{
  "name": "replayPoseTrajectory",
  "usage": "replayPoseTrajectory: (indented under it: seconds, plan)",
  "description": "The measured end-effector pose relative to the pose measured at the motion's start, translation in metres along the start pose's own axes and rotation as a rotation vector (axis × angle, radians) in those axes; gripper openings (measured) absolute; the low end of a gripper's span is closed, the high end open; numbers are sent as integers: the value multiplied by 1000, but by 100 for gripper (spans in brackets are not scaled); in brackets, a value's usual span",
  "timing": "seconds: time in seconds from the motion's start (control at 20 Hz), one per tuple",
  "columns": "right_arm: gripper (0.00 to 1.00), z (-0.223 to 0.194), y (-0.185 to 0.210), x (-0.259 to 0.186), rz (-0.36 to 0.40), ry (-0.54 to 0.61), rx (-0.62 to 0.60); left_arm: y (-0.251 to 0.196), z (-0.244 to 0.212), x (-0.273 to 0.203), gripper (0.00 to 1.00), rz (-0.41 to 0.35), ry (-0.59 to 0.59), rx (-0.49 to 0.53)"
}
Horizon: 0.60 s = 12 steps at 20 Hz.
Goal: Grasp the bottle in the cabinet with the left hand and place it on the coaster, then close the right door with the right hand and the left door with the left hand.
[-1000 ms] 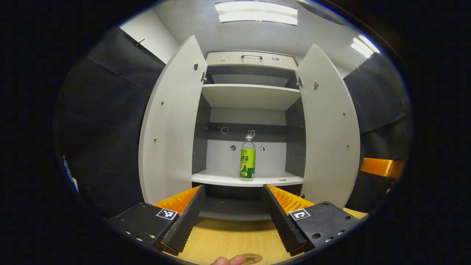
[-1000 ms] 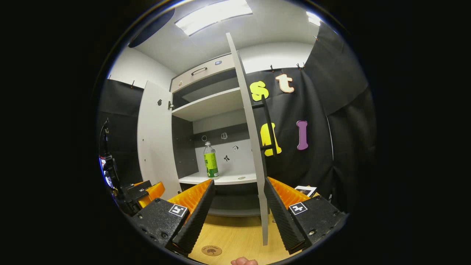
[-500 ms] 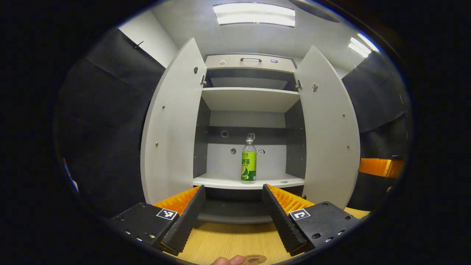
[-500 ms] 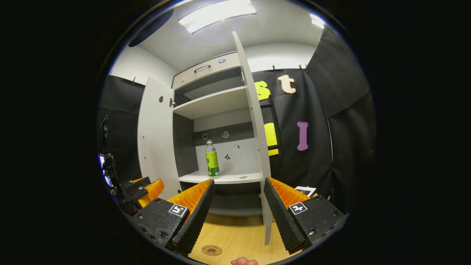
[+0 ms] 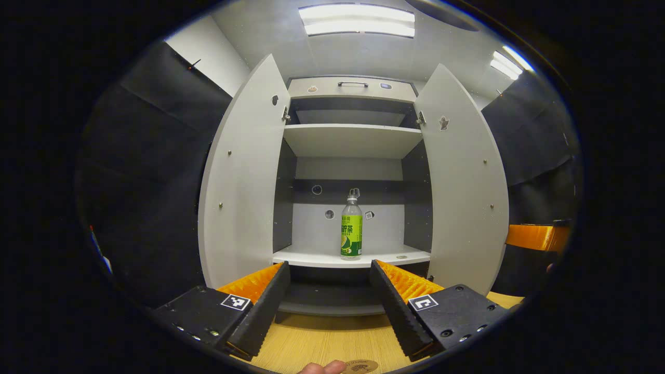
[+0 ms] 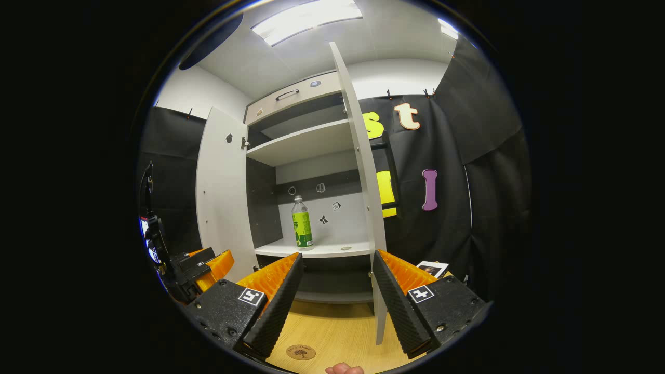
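**Cabinet open, bottle on lower shelf**

Light wooden tabletop (image 5: 322, 340) carries a grey two-door cabinet (image 5: 353, 135) with both doors swung wide. A clear plastic bottle with a green label (image 5: 351, 228) stands upright on the cabinet's lower shelf, near its front edge. A round brown coaster (image 6: 301, 352) lies on the tabletop before the cabinet. Left gripper (image 5: 327, 301) and right gripper (image 6: 337, 298) both hover before the cabinet, fingers spread wide, holding nothing.

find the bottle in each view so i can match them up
Left gripper view: the bottle stands upright at the centre, on the cabinet's lower shelf, between the two open doors.
Right gripper view: the bottle stands left of centre on that shelf, just left of the right door's near edge.
Shared landmark: the coaster on the wooden table at the bottom edge of each view.
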State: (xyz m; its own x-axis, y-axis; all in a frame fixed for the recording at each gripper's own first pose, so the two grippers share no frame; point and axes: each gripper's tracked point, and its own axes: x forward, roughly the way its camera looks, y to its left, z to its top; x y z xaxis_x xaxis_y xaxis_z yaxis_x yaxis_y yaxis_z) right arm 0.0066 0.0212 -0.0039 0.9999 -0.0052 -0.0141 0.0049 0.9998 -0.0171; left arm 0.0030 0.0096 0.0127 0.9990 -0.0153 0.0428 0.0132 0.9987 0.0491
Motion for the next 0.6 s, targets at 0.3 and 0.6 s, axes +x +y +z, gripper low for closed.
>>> replayPoseTrajectory:
  seconds: [0.3,0.6]
  plan:
    - [82,-1,8,-1,11,10,-7,-2,2,2,94,-6,-4,0]
    - [82,0,7,-2,3,14,-12,-14,4,22,94,-54,-1,0]
